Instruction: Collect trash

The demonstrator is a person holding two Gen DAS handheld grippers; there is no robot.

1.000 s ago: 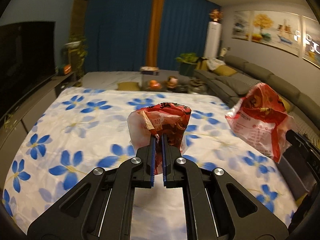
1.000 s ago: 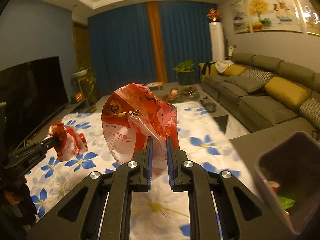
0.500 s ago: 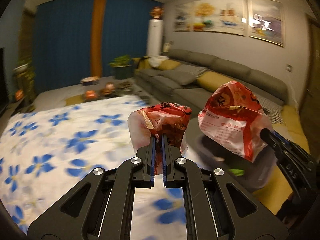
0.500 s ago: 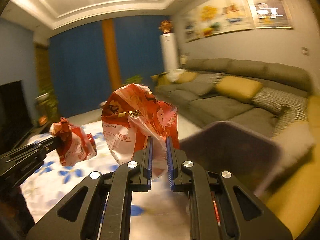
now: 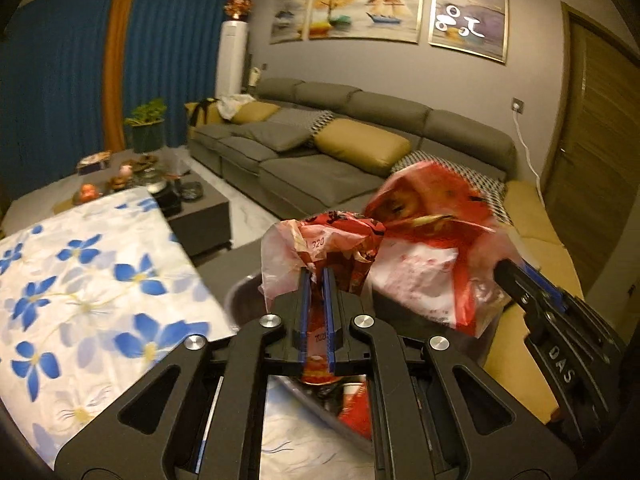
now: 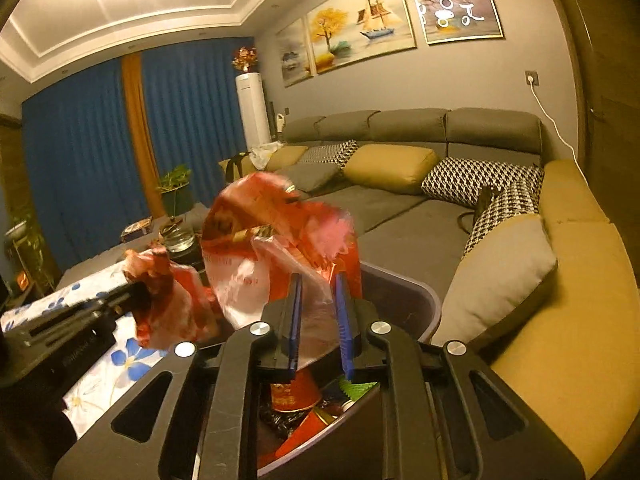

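Grey bin [image 6: 404, 284] (red wrappers [image 6: 296, 396] inside) beside sofa [image 6: 400, 204].

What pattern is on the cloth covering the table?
White cloth printed with blue flowers with yellow centres; it shows best in the left wrist view.
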